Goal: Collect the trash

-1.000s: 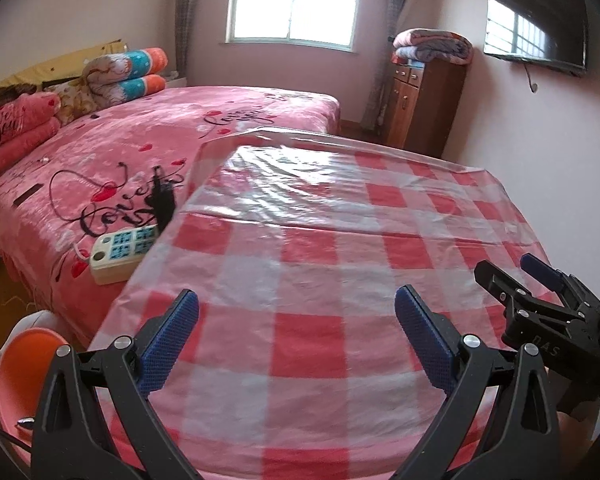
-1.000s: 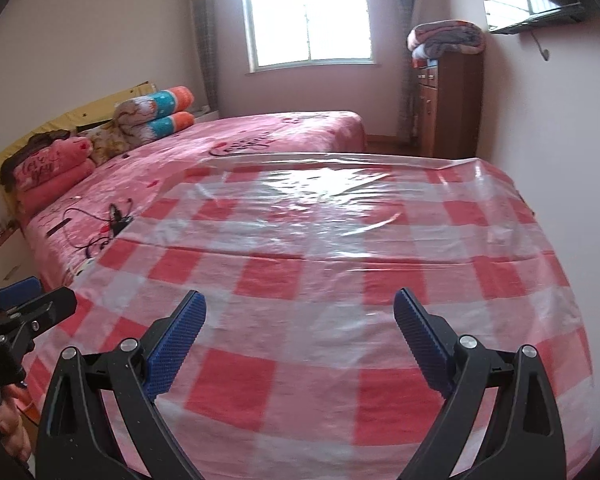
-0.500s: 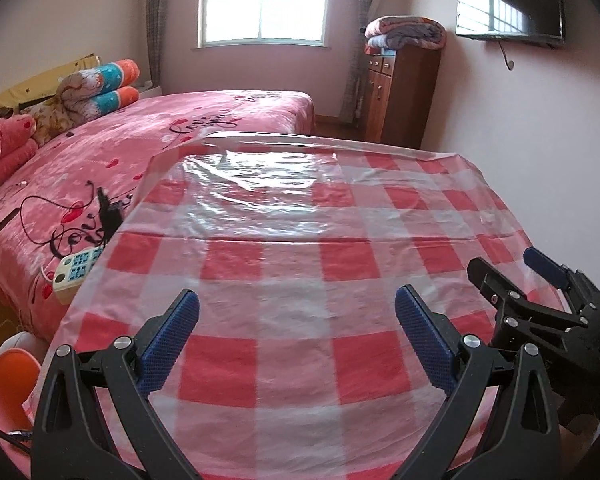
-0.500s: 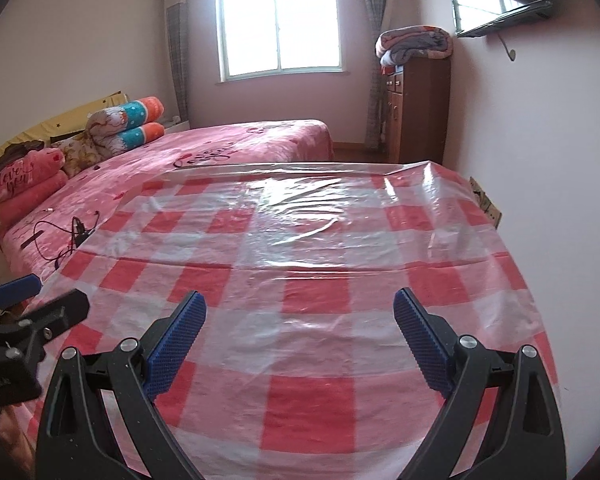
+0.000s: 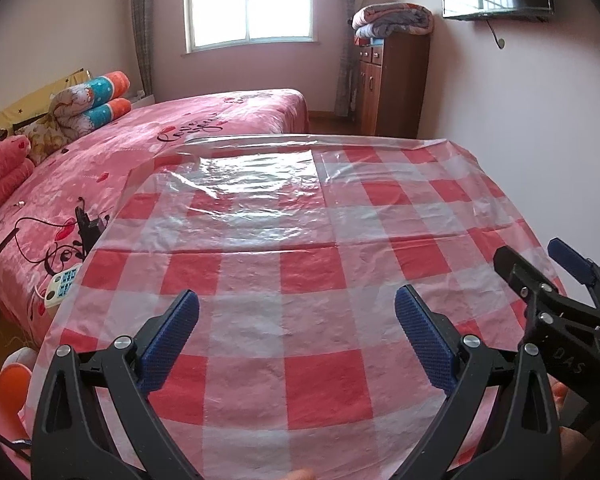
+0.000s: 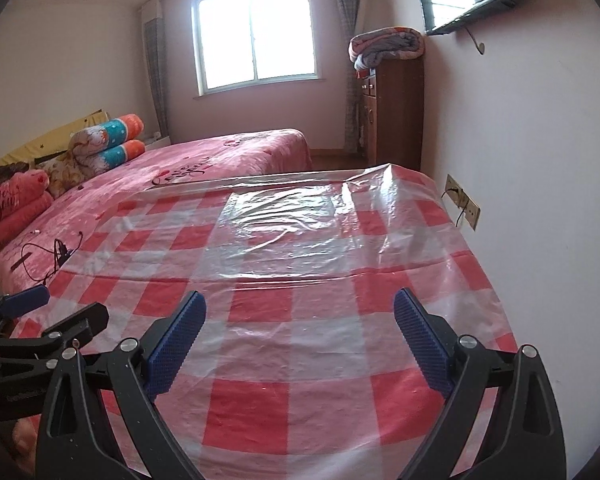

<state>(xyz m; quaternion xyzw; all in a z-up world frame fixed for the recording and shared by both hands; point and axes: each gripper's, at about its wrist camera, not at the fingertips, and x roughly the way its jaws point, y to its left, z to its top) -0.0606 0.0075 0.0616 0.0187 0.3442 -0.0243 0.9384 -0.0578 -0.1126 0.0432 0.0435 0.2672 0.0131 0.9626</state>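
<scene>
a pink bed (image 5: 188, 148) at left, touching a desk under a red-and-white checked plastic cover (image 5: 300, 264), its bare surface showing nothing to pick up. beyond, a wooden cabinet (image 5: 392, 84) by the wall and a white power strip (image 5: 62, 288) on the bed edge. low over the cover, left tongs (image 5: 296, 320) and right tongs (image 6: 300, 320), both spread wide, gripping nothing.

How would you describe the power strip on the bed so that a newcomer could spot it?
Start at the pink bed left of the checked tablecloth. Near the cloth's left edge lies the power strip, flat, cream, with blue sockets, beside a black cable.
</scene>
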